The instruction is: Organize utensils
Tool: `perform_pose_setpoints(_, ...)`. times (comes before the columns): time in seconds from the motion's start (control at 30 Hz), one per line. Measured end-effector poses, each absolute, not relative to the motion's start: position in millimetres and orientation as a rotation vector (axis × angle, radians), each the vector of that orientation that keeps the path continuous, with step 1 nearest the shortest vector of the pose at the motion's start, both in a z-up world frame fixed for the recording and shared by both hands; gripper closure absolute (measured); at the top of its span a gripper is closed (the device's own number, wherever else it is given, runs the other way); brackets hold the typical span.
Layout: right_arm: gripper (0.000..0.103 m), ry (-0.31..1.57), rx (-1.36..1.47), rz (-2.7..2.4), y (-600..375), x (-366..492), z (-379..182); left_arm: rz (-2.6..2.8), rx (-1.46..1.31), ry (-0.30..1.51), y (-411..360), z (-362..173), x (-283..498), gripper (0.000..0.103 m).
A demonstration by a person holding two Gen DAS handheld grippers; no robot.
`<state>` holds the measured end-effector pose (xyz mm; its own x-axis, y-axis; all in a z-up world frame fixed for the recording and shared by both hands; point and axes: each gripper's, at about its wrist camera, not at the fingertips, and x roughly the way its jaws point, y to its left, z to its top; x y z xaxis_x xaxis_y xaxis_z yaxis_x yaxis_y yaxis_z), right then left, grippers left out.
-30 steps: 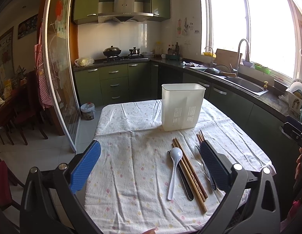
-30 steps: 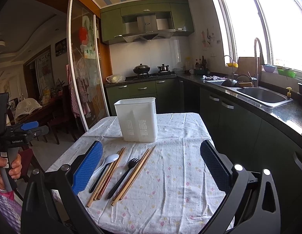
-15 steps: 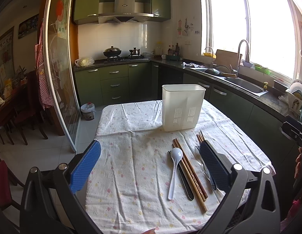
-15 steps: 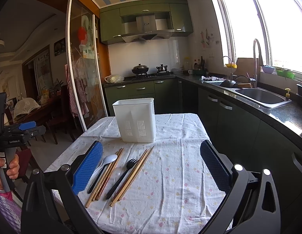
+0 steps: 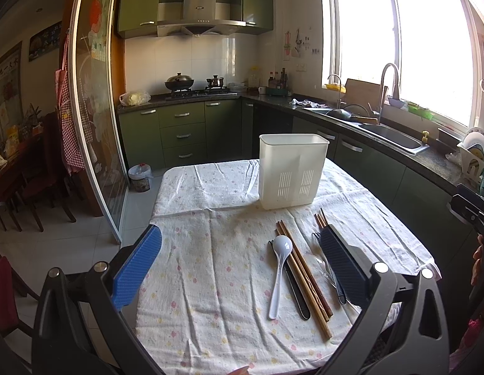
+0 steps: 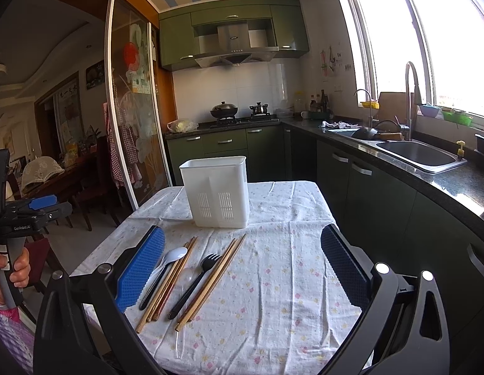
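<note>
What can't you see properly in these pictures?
- Inside of the white utensil holder: both views look at its walls from the side.
- Black fork: in the left wrist view, the left hand-held gripper finger covers most of it.
- Clear plastic spoon: see-through, so its shape is faint against the tablecloth.

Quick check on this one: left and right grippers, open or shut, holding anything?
Left gripper: open, holding nothing, above the tablecloth.
Right gripper: open, holding nothing; the utensils lie loose on the cloth.
</note>
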<state>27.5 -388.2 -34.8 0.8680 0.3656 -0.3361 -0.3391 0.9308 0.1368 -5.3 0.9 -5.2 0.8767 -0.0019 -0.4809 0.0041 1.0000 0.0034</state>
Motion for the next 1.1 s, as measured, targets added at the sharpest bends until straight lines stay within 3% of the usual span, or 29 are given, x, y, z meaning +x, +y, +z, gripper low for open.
perform_pose_setpoints(0.73, 0.004, 0.436, 0.051, 0.385, -380.6, 45.8, -42.5, -0.027, 0.011, 0.548, -10.5, -15.3, 6.4, 0.006)
perform_pose_setpoints(1.1, 0.004, 0.709, -0.009, 0.406, -349.6, 100.8, -78.1, -0.111, 0.032, 0.905, -32.9, -61.8, 82.4, 0.006)
